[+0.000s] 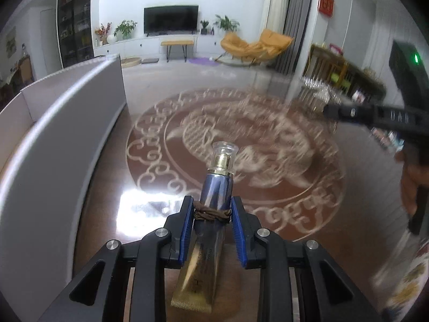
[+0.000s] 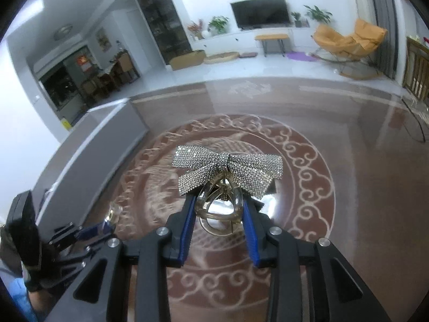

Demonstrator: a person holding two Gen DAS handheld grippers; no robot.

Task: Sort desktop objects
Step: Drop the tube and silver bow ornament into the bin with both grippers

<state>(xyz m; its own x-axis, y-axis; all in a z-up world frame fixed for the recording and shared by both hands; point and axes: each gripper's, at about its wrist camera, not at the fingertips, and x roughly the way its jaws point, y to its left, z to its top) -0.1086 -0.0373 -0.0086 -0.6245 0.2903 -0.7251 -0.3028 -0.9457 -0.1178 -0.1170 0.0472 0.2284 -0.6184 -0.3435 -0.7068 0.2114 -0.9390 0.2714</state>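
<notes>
- Left gripper (image 1: 211, 209): jaws narrowed onto a cosmetic tube (image 1: 207, 230). Both blue pads (image 1: 187, 230) press the tube's sides, so the tube is gripped.
- Cosmetic tube: blue-to-gold body, gold collar, clear cap (image 1: 224, 149) pointing away from the camera. The crimped gold end lies toward the camera, between the gripper's black arms. A brown hair tie (image 1: 211, 213) is wound around the body at the level of the fingertips.
- Left gripper pose: pitched downward over the glossy brown table (image 1: 107, 182) with its cream circular ornament. The tube is held clear above the surface.
- White box (image 1: 53, 139): open-topped, standing on the table at the left of the left-wrist view, beside the left gripper.
- Right gripper (image 2: 218, 206): jaws narrowed onto a translucent claw-style hair clip (image 2: 219, 204). Both blue pads (image 2: 249, 228) bear on the clip's curved sides, so the clip is gripped.
- Hair clip: carries a rhinestone bow (image 2: 228, 170) that sits beyond the fingertips, spread wider than the jaws.
- Right gripper pose: pitched downward above the centre of the table ornament; the clip hangs above the surface.
- Cross views: the right gripper's black body enters the left-wrist view from the right edge, blurred, with part of a hand (image 1: 410, 185) below it. In the right-wrist view the left gripper appears at lower left, near the white box.
</notes>
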